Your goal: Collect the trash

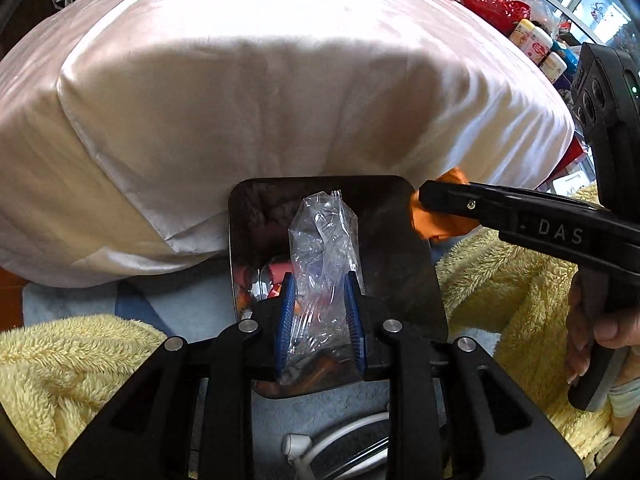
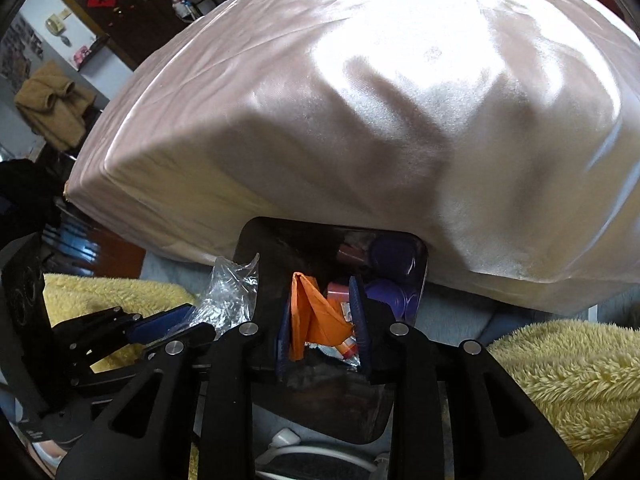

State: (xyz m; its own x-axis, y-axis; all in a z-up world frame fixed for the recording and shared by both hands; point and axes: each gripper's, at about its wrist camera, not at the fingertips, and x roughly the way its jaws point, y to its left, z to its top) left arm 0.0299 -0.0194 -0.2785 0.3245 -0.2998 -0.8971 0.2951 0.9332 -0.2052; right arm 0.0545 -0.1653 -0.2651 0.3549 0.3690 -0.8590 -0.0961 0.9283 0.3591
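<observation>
A dark bin (image 1: 404, 248) with rounded corners stands on the bed against a big pink pillow; it also shows in the right wrist view (image 2: 256, 264). My left gripper (image 1: 320, 316) is shut on a crumpled clear plastic bag (image 1: 324, 236), held over the bin's opening; the bag also shows in the right wrist view (image 2: 232, 292). My right gripper (image 2: 322, 324) is shut on an orange wrapper (image 2: 312, 316) above the bin. From the left wrist view the wrapper (image 1: 440, 220) sits at the bin's right rim. Red and purple trash (image 2: 390, 264) lies inside.
The pink satin pillow (image 1: 280, 100) fills the space behind the bin. Yellow fluffy blankets (image 1: 68, 364) lie on both sides, also in the right wrist view (image 2: 568, 380). A white cable and plug (image 1: 304, 448) lie near the front. Bottles and red items (image 1: 536, 44) crowd the far right.
</observation>
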